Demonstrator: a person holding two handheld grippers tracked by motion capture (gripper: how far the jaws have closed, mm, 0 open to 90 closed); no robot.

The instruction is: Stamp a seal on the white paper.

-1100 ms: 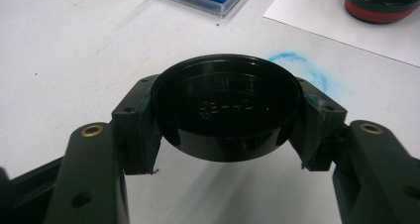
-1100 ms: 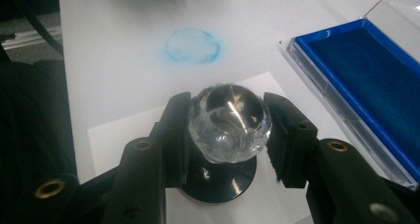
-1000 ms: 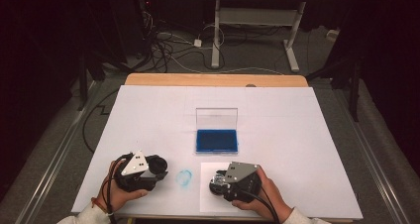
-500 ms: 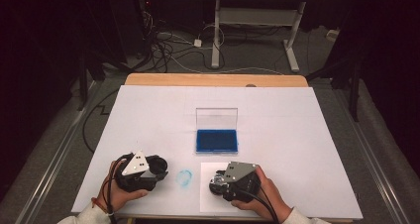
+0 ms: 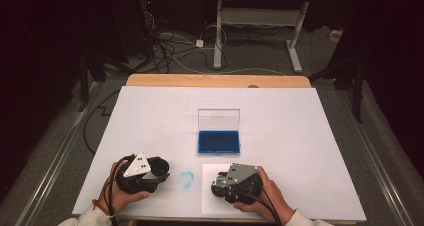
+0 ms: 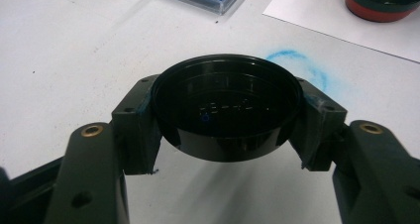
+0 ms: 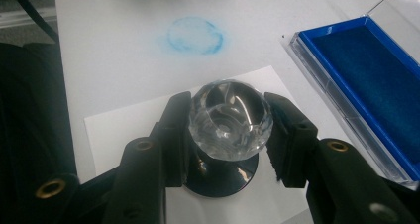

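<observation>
Stamping job, mid-sequence by my reading. Right gripper is closed on the clear faceted knob of a round stamp with a black base; the stamp stands on a small white paper sheet near the table's front edge, right of centre, base apparently on the paper. Left gripper is clamped on a round black plastic cap, hollow side to the camera, held just above the table near the front-left corner. Judgement: the stamp is being pressed or placed on the sheet, cap kept aside. Next move likely calls for a straight vertical lift so the print does not smear, or a trip to the ink. Blue ink pad in a clear hinged case, lid upright, sits at table centre, just behind the sheet. A smudged blue ring of ink marks the white table cover between the two grippers. Wooden table edge shows at the far side. Room is dark; tangled cables and a white desk frame stand on grey floor beyond.
</observation>
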